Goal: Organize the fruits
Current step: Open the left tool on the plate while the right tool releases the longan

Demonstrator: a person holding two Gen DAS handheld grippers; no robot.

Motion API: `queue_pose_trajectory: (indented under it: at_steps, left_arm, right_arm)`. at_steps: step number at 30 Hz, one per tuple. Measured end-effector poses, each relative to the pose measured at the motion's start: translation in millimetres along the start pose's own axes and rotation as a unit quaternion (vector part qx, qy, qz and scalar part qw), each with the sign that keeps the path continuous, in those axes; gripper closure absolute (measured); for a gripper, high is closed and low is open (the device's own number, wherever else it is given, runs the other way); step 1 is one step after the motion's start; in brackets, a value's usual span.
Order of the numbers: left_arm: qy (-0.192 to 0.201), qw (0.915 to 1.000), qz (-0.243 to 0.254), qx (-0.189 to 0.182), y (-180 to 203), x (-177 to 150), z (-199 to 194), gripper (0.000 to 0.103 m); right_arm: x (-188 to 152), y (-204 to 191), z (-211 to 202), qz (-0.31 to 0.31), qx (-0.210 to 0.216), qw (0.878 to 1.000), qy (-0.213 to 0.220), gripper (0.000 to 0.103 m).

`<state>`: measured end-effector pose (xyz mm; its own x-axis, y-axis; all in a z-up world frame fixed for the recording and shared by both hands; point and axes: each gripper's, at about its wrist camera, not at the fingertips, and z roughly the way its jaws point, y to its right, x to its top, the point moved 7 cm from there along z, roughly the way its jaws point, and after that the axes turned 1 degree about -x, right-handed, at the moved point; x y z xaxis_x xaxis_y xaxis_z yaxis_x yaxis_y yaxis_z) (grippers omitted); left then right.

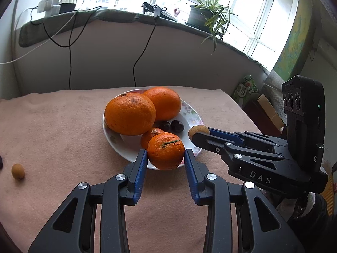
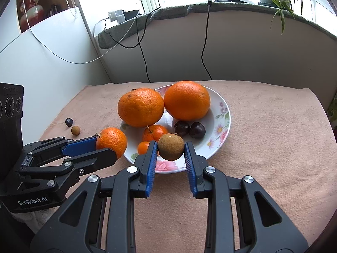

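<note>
Over the pink-covered table point(image 2: 263, 147), the left tool point(image 1: 166, 155) slants downward, gripping a mandarin point(image 1: 166, 150) at the floral plate's point(image 2: 223, 130) near-left rim. Beside it, the right tool point(image 2: 171, 147) slants likewise, clamping a brown longan point(image 2: 171, 146) above the plate's front edge.

Your left gripper point(image 1: 165, 155) and right gripper point(image 2: 171, 147) are black, with blue ribbed fingers point(image 2: 150, 164), silver screws, white "DAS" and "GenRobot.AI" markings.
</note>
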<state>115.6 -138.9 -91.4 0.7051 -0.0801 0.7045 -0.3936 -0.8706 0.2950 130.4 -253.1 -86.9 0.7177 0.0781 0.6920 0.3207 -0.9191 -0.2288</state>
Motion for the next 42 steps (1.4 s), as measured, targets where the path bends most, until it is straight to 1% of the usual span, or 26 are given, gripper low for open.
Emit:
queue_pose_trajectory:
  at_steps: [10,20,37,42]
  left_arm:
    - [-0.008,0.9999,0.008,-0.004,12.0,7.6,17.9,0.069]
    - [-0.008,0.9999,0.012,-0.004,15.5,13.3,23.8,0.069]
    - [-0.007,0.9999,0.015,-0.001,17.0,15.5,26.9,0.068]
    - [-0.002,0.9999,0.013,0.000,15.2,17.3,24.1,0.068]
  right_arm:
    - [0.0,21.6,6.6,0.016,-0.006,1.000,-0.002,0.075]
    - [6.3,31.4,14.0,0.020,-0.013,1.000,-0.004,0.075]
    - [9.7,35.6,23.4,0.018,-0.020,1.000,-0.010,0.075]
    - [9.6,35.8,24.3,0.018,-0.021,1.000,-0.010,0.075]
